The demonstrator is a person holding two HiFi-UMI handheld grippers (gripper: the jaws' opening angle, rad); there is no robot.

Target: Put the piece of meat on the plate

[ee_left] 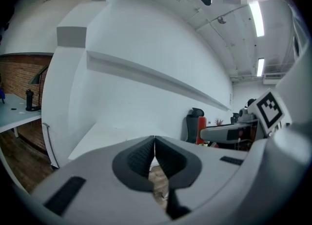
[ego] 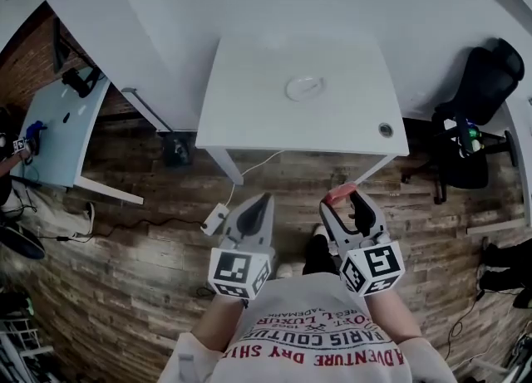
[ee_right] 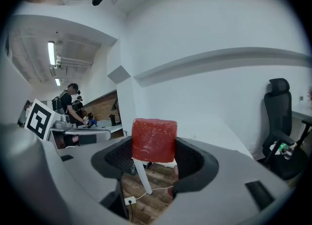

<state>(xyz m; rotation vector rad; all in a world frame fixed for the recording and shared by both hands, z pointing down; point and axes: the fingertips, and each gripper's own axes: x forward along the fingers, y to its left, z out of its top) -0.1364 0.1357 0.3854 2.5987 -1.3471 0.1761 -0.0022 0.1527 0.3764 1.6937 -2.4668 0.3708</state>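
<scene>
Now right gripper (ee_right: 155,147) jaws clamp the meat (ee_right: 154,137); left gripper (ee_left: 154,142) jaws rest together.

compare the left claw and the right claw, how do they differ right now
1. The left claw is shut with its jaws meeting and nothing between them; the right claw is clamped on the red piece of meat.
2. In the head view the left claw tapers to a point, while the right claw's jaws stand apart around the meat.

Shared: both carry a marker cube and are over the wooden floor, short of the white table with the plate.
</scene>
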